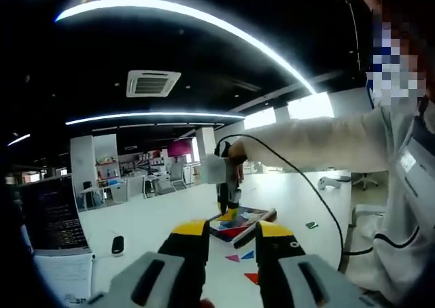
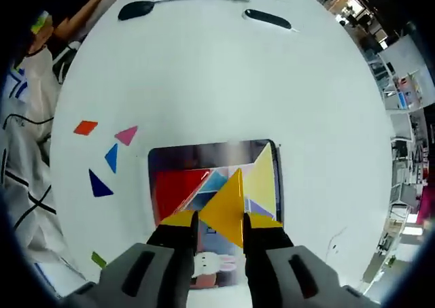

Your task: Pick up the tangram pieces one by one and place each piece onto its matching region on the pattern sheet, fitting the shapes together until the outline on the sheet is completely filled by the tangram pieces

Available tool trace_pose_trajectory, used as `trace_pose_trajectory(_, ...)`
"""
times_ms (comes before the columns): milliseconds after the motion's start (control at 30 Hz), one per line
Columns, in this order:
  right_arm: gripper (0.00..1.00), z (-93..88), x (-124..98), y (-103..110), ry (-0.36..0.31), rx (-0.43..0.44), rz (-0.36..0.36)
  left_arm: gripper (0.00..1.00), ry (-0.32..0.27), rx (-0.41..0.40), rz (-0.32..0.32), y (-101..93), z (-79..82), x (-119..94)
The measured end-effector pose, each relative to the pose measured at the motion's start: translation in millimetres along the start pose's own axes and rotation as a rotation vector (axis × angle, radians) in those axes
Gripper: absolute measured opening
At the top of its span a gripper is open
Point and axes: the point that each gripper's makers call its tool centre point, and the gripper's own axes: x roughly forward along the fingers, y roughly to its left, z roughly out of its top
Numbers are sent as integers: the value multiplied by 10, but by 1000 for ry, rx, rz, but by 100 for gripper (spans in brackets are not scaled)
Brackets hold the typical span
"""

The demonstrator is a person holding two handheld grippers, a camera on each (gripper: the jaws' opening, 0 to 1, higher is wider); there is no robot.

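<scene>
My right gripper (image 2: pixel 221 221) is shut on an orange-yellow triangle (image 2: pixel 228 206), held just above the pattern sheet (image 2: pixel 197 157). On the sheet lie a red piece (image 2: pixel 175 189), a light blue piece (image 2: pixel 214 182) and a pale yellow triangle (image 2: pixel 263 179). Loose on the white table to the left are an orange parallelogram (image 2: pixel 85 127), a pink triangle (image 2: pixel 126 134), a blue triangle (image 2: pixel 111 157), a dark blue triangle (image 2: pixel 99 184) and a green piece (image 2: pixel 98 259). My left gripper (image 1: pixel 232 236) is open and holds nothing, raised well back from the sheet (image 1: pixel 238 223). From there I see the right gripper (image 1: pixel 230 209) over the sheet.
A black mouse (image 2: pixel 136 10) and a slim black object (image 2: pixel 267 19) lie at the table's far side. In the left gripper view a laptop (image 1: pixel 51 216) stands at the left. A person's sleeve (image 1: pixel 306 145) and a cable (image 1: pixel 319 199) reach across to the right gripper.
</scene>
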Motion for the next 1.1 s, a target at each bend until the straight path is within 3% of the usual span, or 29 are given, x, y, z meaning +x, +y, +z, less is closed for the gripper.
trace_pose_trajectory(167, 28, 139, 102, -231, 2, 6, -45, 29, -3, -2, -1, 16, -10, -26)
trace_pose_trajectory(300, 28, 235, 114, -268, 0, -1, -42, 29, -17, -6, 5, 30, 16, -81)
trace_pose_trajectory(500, 28, 171, 129, -315, 58, -43, -50, 29, -30, -5, 21, 79, 46, -108)
trace_pose_trajectory(1100, 28, 113, 242, -346, 68, -23, -51, 28, -36, 9, 43, 127, 73, -138)
